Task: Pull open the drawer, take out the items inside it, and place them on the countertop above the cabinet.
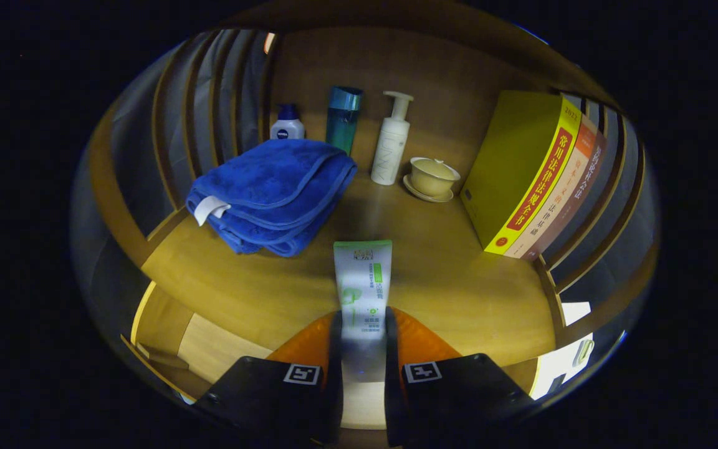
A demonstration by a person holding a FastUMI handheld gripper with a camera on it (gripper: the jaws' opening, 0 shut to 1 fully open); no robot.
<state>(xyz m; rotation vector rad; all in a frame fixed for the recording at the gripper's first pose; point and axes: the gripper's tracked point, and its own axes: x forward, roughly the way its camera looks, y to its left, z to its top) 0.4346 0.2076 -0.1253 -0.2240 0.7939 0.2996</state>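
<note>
Gripper (363, 337) fingers clamp both sides of a flat white-green tube (362, 284), its lower end hidden between them, over the wooden countertop (452, 280). Beyond: folded blue plush towel (275, 193), three bottles, lidded cup on saucer (432, 178), leaning books (536, 178).

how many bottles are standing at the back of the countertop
3, in a row behind the blue towel: small white bottle, teal bottle, white pump bottle. The tongs grip a tube.
</note>
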